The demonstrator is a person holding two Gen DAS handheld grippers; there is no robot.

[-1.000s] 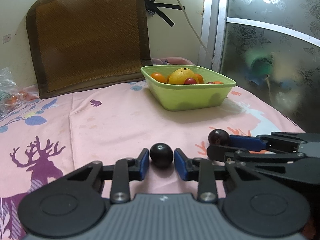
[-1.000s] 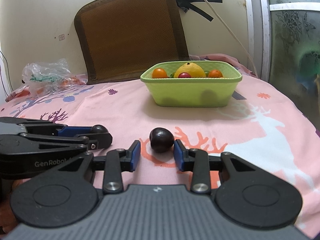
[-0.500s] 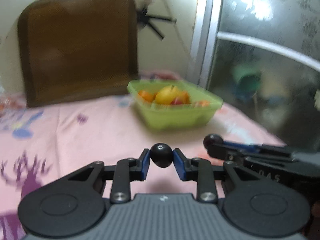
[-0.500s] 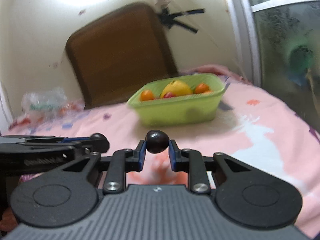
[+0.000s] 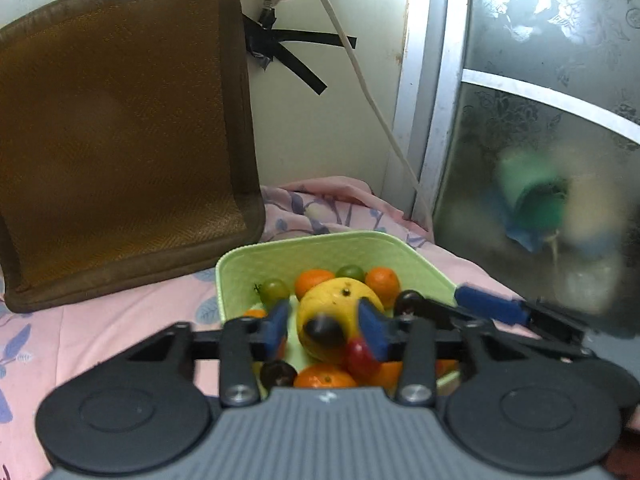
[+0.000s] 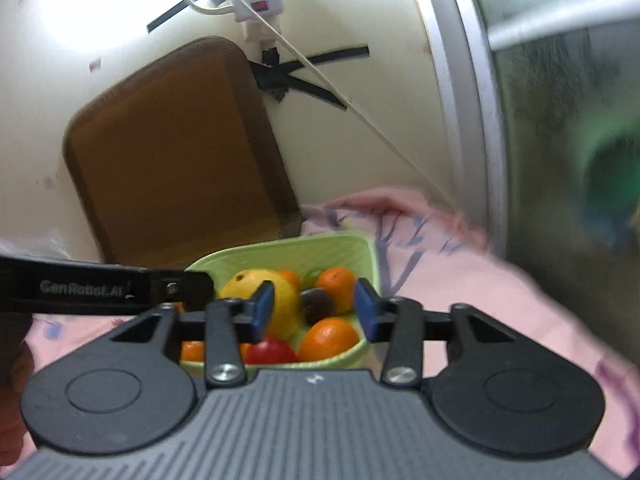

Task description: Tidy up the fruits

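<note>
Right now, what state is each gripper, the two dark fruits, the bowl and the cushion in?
left gripper: open, over the bowl
right gripper: open, over the bowl
dark fruit: between the left fingers, not clamped, against the yellow fruit
second dark fruit: in the bowl among the oranges
green bowl: upright, full of fruit
brown cushion: propped against the wall
</note>
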